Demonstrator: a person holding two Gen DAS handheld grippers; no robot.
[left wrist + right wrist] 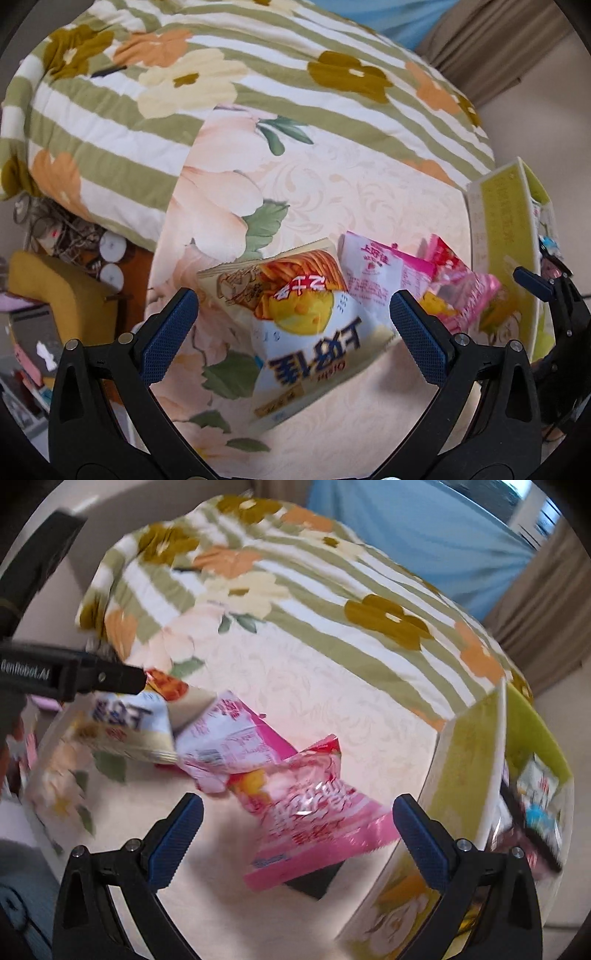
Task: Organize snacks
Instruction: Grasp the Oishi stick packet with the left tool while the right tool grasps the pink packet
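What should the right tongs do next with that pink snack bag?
Probably ease forward and close on the pink snack bag: the right tongs are open with the bag lying between the fingers, and the green box beside it already holds snacks.

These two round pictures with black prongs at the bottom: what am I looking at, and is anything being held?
Each picture comes from a camera on a handheld two-finger gripper, looking along its fingers. The left gripper hangs open over a yellow-and-white chip bag; the right gripper hangs open over a pink snack bag. Neither holds anything. A white-and-pink bag lies between those two, all on a floral bedsheet. On the right stands a green box with snacks already inside.
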